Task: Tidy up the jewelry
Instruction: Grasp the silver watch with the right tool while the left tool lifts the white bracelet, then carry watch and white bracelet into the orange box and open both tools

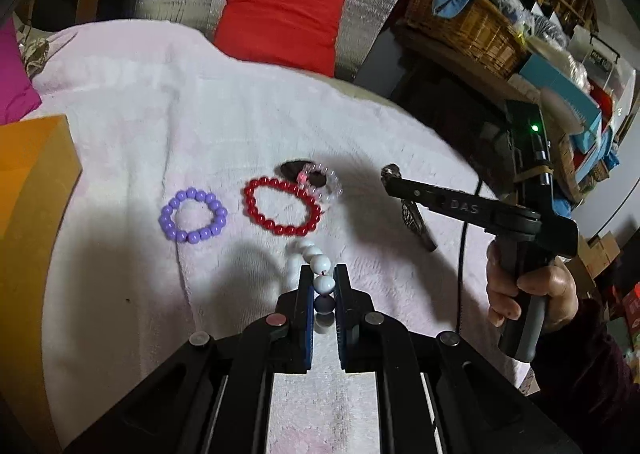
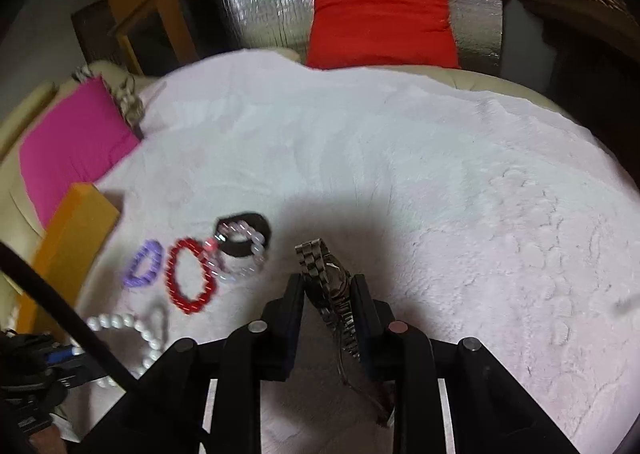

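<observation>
My left gripper (image 1: 323, 274) is shut on a white bead bracelet (image 1: 320, 260), whose beads trail forward onto the white towel (image 1: 200, 134); the bracelet also shows in the right wrist view (image 2: 132, 324). My right gripper (image 2: 326, 282) is shut on a silver metal watch (image 2: 330, 286), held above the towel; the right gripper shows in the left wrist view (image 1: 404, 190) with the watch (image 1: 412, 214) hanging from it. On the towel lie a purple bead bracelet (image 1: 193, 221), a red bead bracelet (image 1: 282, 206), a clear bead bracelet (image 1: 326, 188) and a black ring-shaped band (image 2: 244, 234).
An orange box (image 1: 32, 182) stands at the towel's left edge. A pink cushion (image 2: 72, 142) lies at the far left, a red cushion (image 1: 280, 20) at the back against silver foil. A wicker basket (image 1: 464, 26) and clutter stand at the right.
</observation>
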A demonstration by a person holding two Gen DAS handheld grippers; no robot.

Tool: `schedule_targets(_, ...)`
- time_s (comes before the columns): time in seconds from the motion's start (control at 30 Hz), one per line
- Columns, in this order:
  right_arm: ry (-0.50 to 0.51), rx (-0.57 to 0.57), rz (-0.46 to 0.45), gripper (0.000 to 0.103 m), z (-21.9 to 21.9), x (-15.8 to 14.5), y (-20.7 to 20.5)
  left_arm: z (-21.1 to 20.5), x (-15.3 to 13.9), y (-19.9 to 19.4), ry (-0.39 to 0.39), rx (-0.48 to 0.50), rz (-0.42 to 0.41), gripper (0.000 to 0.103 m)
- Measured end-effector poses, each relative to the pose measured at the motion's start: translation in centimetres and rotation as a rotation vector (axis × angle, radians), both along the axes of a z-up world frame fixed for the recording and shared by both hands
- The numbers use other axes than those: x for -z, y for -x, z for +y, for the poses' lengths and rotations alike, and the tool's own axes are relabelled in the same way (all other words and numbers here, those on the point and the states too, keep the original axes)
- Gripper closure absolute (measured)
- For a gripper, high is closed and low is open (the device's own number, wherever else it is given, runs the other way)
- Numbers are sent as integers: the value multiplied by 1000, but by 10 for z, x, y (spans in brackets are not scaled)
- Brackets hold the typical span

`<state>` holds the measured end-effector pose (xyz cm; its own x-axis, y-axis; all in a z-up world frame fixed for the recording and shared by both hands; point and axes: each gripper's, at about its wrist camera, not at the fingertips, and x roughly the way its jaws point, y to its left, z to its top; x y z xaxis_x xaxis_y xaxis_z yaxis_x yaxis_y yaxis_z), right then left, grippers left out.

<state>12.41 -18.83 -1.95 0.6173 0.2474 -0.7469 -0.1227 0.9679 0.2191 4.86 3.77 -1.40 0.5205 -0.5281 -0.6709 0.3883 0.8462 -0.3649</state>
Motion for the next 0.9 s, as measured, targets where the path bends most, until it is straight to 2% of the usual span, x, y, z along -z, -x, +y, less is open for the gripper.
schedule_targets(0.23,-156,6,-61,78,-11,-34,22,16,-28,17,32,-29,-87,94)
schedule_targets(0.4,-242,-20,-120,78,1,-57,36,31,-49,31,37,-63,-164,94)
schedule_targets(0.7,-309,-121,-193,78,60,-89,50,85,-87,65,73,-185,-293,94)
schedule_targets(0.9,-353,-225,-212,78,121,-106,61,132,-99,81,30,-308,-350,94)
